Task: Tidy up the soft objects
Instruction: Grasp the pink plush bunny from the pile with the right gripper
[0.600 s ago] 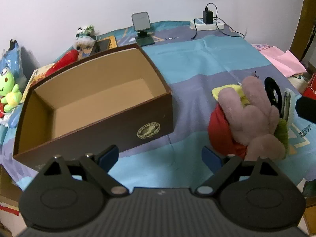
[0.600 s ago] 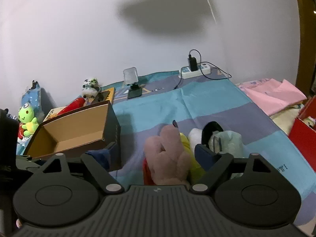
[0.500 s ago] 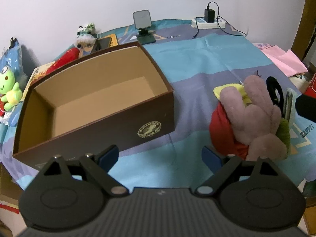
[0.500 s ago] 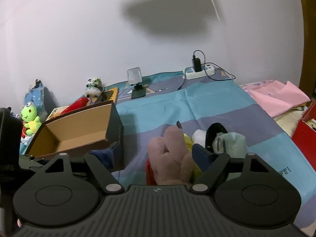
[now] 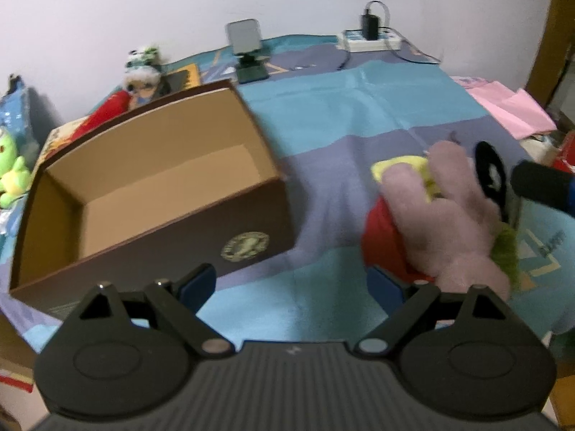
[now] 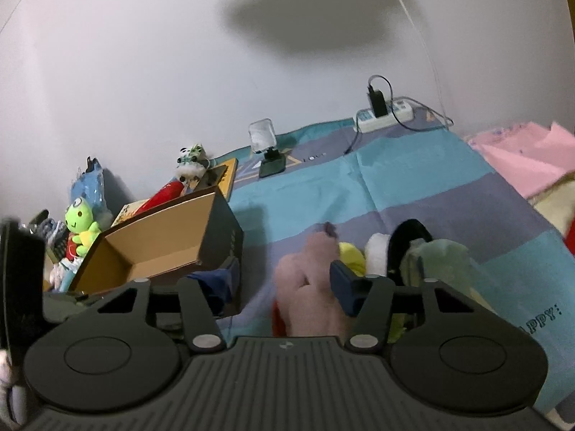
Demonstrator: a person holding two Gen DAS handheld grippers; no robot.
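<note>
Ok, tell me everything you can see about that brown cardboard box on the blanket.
The box is an open-topped cardboard carton, dark brown outside and plain tan inside, with a round pale emblem on its long near wall. It looks empty and sits upright and flat on the striped blue blanket, left of the pile of soft toys, apart from it. A red item and a small panda doll lie just behind it. Neither tool touches it.

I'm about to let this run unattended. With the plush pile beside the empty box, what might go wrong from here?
1. The plush pile is tangled, so the right claw, open around the pink plush, may drag its neighbours along.
2. The brown box looks light; a bump may shift it.
</note>
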